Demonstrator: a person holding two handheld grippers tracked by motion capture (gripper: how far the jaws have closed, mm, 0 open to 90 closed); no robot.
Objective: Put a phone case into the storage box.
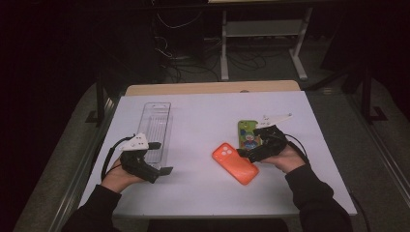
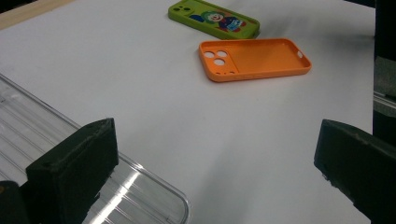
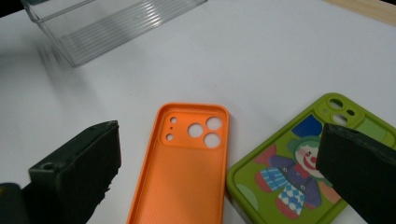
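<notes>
Two phone cases and a clear tray on a white table, a gripper at each side.

The orange case [image 1: 235,163] lies hollow side up, right of centre in the high view: soft-looking, rounded corners, a fine dotted lining, round camera holes. Just beside it, the glossy green case [image 1: 248,135] shows a cartoon clown; no writing is readable. The ribbed clear plastic tray [image 1: 156,127] sits left. The right gripper [image 3: 219,177] hangs over both cases, jaws spread wide; the left gripper [image 2: 210,172] holds nothing, jaws wide apart by the tray's rounded corner.
</notes>
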